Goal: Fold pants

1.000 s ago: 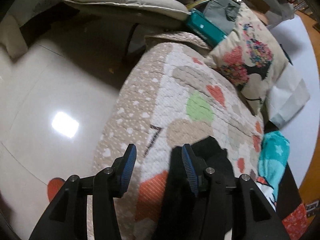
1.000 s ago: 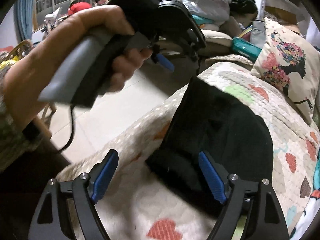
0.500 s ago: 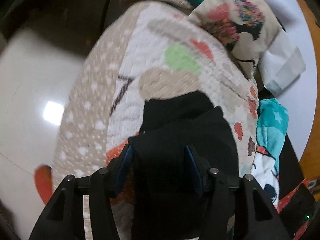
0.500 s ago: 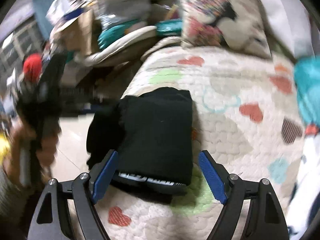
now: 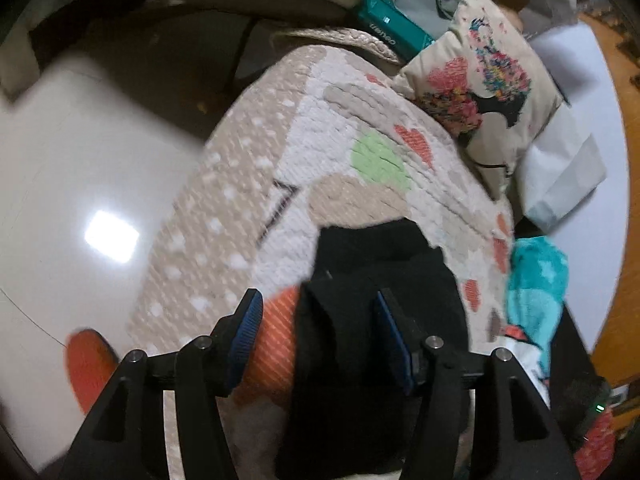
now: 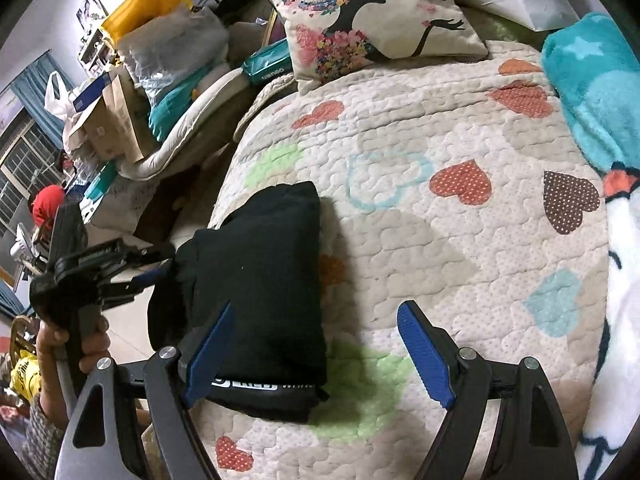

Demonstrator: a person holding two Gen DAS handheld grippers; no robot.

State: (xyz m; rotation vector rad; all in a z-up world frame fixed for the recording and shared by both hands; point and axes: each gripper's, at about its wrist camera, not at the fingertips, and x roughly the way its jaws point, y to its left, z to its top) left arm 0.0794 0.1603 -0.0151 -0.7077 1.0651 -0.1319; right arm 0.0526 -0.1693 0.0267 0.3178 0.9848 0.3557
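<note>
At the far left of the right wrist view, a hand (image 6: pixel 80 344) holds the left gripper (image 6: pixel 160 270) at the left edge of the black pants (image 6: pixel 264 280). Its jaws have just been opening, and in its own view a fold of the cloth lies between the blue pads (image 5: pixel 248 332) without being pressed. The pants lie folded into a thick bundle (waistband lettering facing the camera) near the left edge of the heart-patterned quilt (image 6: pixel 460 240). Further right, the right gripper (image 6: pixel 320 356) hangs wide apart over the quilt, holding nothing. A floral pillow (image 6: pixel 372 16) sits behind.
</note>
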